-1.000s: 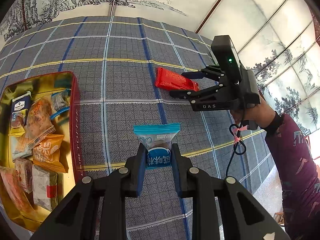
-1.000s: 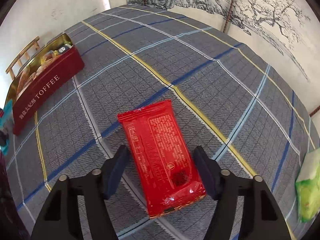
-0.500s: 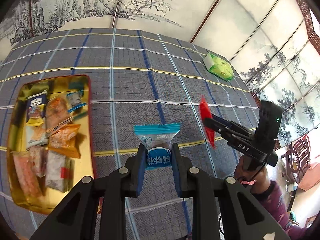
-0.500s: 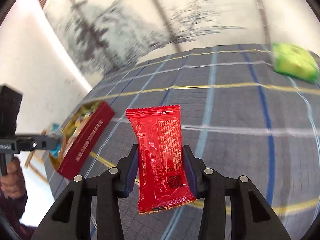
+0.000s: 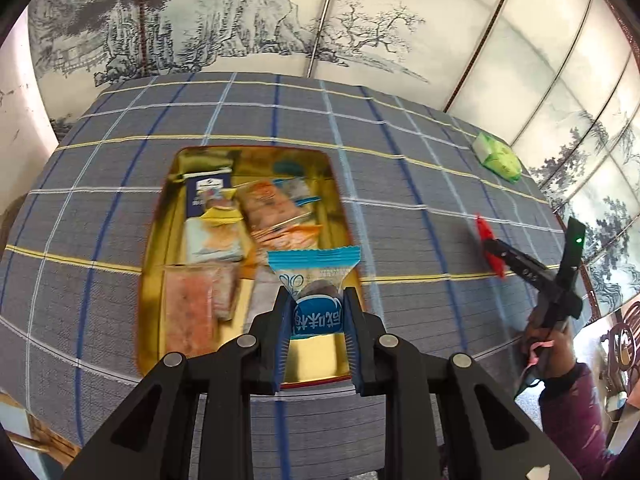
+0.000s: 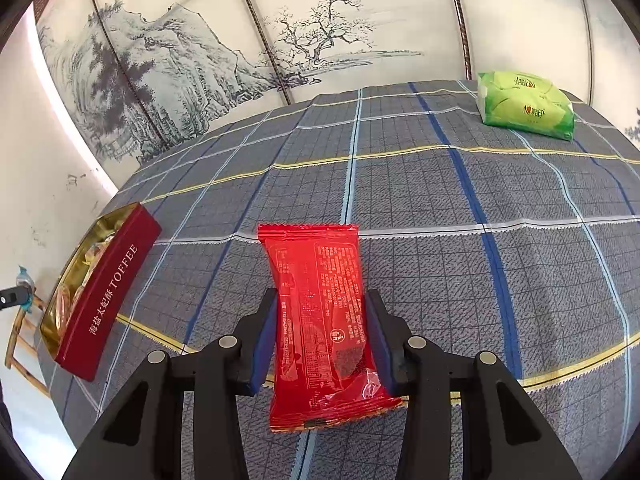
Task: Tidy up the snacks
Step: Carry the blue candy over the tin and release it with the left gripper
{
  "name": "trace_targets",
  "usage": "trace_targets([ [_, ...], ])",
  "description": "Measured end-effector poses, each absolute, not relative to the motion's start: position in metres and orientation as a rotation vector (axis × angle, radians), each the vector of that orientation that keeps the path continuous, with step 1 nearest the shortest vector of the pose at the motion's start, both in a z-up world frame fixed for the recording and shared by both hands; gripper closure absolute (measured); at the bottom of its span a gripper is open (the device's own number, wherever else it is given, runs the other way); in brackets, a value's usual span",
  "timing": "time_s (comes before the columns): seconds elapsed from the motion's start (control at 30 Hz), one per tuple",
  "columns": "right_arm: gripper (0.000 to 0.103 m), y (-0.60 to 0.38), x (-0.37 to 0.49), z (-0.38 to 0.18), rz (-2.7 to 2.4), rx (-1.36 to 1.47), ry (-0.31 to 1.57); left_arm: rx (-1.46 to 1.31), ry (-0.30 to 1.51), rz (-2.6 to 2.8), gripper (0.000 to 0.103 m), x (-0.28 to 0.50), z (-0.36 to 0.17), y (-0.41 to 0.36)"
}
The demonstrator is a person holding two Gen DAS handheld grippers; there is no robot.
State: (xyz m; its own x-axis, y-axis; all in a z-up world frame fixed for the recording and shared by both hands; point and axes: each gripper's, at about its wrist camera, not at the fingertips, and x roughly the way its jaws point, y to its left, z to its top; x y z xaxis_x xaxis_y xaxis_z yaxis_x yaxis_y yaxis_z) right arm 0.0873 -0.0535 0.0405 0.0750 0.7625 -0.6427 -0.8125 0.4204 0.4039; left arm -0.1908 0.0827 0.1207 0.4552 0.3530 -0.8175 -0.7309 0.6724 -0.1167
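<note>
My left gripper point(image 5: 316, 316) is shut on a blue and white snack packet point(image 5: 314, 280) and holds it above the near end of the open gold-lined toffee tin point(image 5: 158, 216), which holds several wrapped snacks. My right gripper point(image 6: 320, 328) is shut on a red snack packet point(image 6: 320, 312) and holds it above the checked tablecloth. The red packet point(image 5: 488, 246) and the right gripper also show edge-on at the right of the left wrist view. The tin's red side point(image 6: 108, 292) shows at the left of the right wrist view.
A green snack pack point(image 6: 524, 104) lies at the far right of the table; it also shows in the left wrist view point(image 5: 498, 156). A grey checked cloth point(image 6: 440, 208) covers the table. Painted screen walls stand behind. A wooden chair point(image 6: 20, 336) stands beyond the left edge.
My left gripper has swung left with the blue packet to above the tin. My right gripper closed on the red packet, lifted it off the cloth and turned.
</note>
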Motion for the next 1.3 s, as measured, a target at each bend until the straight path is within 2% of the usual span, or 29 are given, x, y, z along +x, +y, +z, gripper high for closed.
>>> trace_targets([
  [0.63,0.06,-0.055,0.085,0.038,1.169,-0.087,0.927,-0.416,0.92,0.676,0.081,-0.165,0.078,0.102],
  [1.3,0.059,-0.055,0.084,0.036,1.168,-0.091,0.93,-0.381,0.941,0.663,0.081,-0.15,0.067,0.103],
])
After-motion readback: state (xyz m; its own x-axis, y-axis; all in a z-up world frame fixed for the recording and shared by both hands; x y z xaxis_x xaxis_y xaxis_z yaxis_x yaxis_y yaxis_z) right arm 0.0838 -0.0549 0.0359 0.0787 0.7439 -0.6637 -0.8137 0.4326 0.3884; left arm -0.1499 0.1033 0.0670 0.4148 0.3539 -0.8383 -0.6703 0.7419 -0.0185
